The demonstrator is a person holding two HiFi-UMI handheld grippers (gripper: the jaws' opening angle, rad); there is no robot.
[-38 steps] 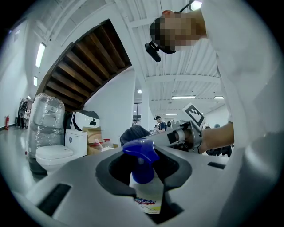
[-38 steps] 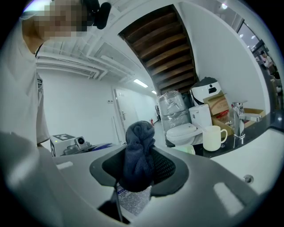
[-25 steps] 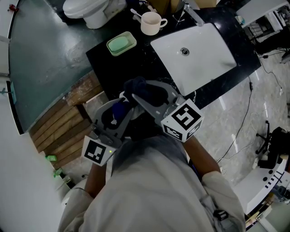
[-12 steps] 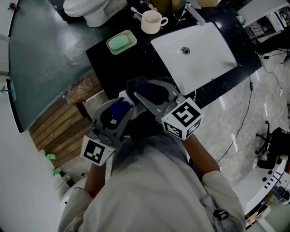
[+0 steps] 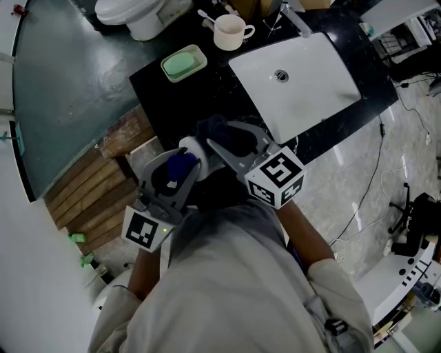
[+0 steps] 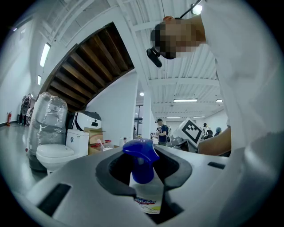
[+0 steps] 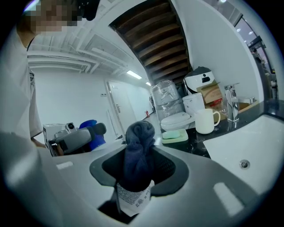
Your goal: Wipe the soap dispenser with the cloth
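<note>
The soap dispenser (image 6: 145, 186), a white bottle with a blue pump top (image 5: 180, 165), stands clamped between the jaws of my left gripper (image 6: 143, 177), held off the counter in front of the person. My right gripper (image 7: 137, 177) is shut on a dark blue cloth (image 7: 138, 153) with a white care label; the cloth sticks up out of the jaws. In the head view the cloth (image 5: 220, 135) sits just right of and beyond the pump top, close beside it; contact cannot be made out.
A black counter (image 5: 179, 96) holds a white sink basin (image 5: 303, 76), a green soap dish (image 5: 183, 64), a cream mug (image 5: 229, 33) and a tap (image 7: 230, 99). A white toilet (image 5: 134, 15) stands beyond. Wooden slats (image 5: 96, 186) lie at the left.
The right gripper with the cloth has dropped slightly and edged toward the dispenser. The left gripper and bottle have stayed still.
</note>
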